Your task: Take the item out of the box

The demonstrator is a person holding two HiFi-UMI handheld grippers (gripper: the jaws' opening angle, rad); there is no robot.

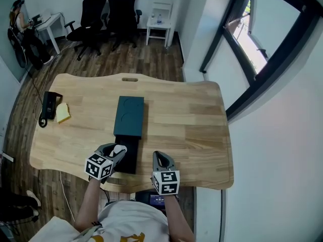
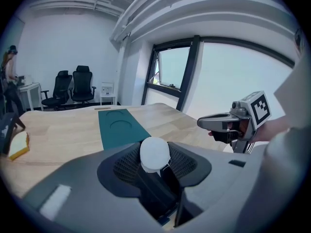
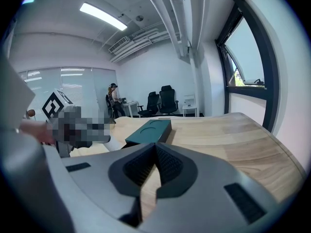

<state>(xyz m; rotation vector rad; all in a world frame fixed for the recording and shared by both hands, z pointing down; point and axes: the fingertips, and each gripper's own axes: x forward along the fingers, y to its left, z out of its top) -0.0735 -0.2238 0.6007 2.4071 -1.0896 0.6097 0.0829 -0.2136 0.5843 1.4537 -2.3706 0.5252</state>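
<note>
Head view: one wooden table [image 1: 192, 115] fills the middle, with wide wood open to the right of the one dark teal box [image 1: 129, 116]. The box's black tray [image 1: 128, 158] slides out toward the bottom edge. Two claws sit at lower centre. The left claw [image 1: 117, 152] grasps the white-topped item [image 2: 155, 153] over the tray. The right claw [image 1: 161, 160] is clenched on nothing. One yellow block [image 1: 62, 112] lies near the table's left edge.

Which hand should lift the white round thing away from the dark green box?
Left. The left gripper already pinches the white round-topped item above the black slid-out tray of the dark green box. The right gripper holds nothing, off to the side.
</note>
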